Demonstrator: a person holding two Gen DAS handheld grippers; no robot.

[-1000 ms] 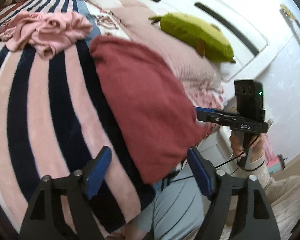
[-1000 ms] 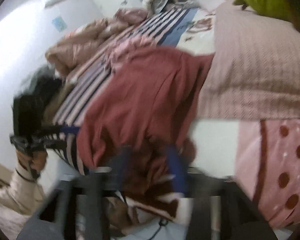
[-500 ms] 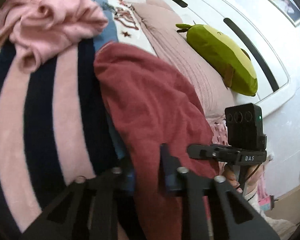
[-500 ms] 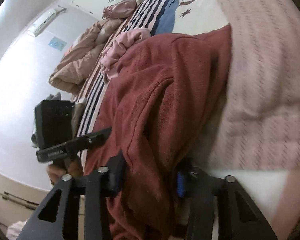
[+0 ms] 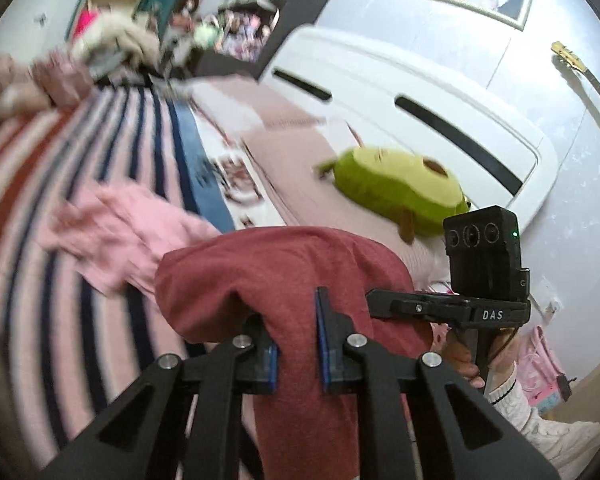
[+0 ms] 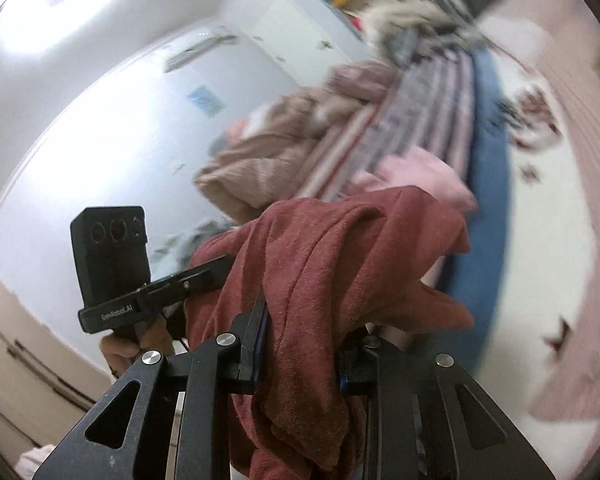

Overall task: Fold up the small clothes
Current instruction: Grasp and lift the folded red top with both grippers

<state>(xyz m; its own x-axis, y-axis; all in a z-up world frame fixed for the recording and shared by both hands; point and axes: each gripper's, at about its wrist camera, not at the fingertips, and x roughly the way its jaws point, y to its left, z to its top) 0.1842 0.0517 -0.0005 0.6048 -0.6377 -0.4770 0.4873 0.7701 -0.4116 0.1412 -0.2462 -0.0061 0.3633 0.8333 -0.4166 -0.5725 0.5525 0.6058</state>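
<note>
Both hands up off the bed (image 5: 60, 320), red garment (image 5: 284, 272) strung between them. My left gripper (image 5: 296, 354) has its fingers (image 5: 326, 344) clenched on a bunched near edge of the cloth; fabric runs up out of the pinch, humps over, and drops toward the bed on the far side. My right gripper (image 6: 300, 360) is also biting the red garment (image 6: 340, 272), its jaws closing down at this moment, with a thick fold wedged between them and a loose tail hanging below.

Relation that matters: the held edge runs left to right between my two hands, which sit close together at about the same height. In the left wrist view the other gripper is just to the right of the cloth; in the right wrist view its partner is just to the left. The body of the garment lies away from me, toward the far side, draped over both sets of fingers. Neither hand is clearly nearer to it.

Pink garment (image 5: 116, 236) lies crumpled on the striped bed cover, far-left of the red one, apart from my fingers. Green plush (image 5: 396, 192) sits far-right on the pink quilt, out of the way.

Judgement: next move likely carries the held edge forward over the rest, both hands together.
</note>
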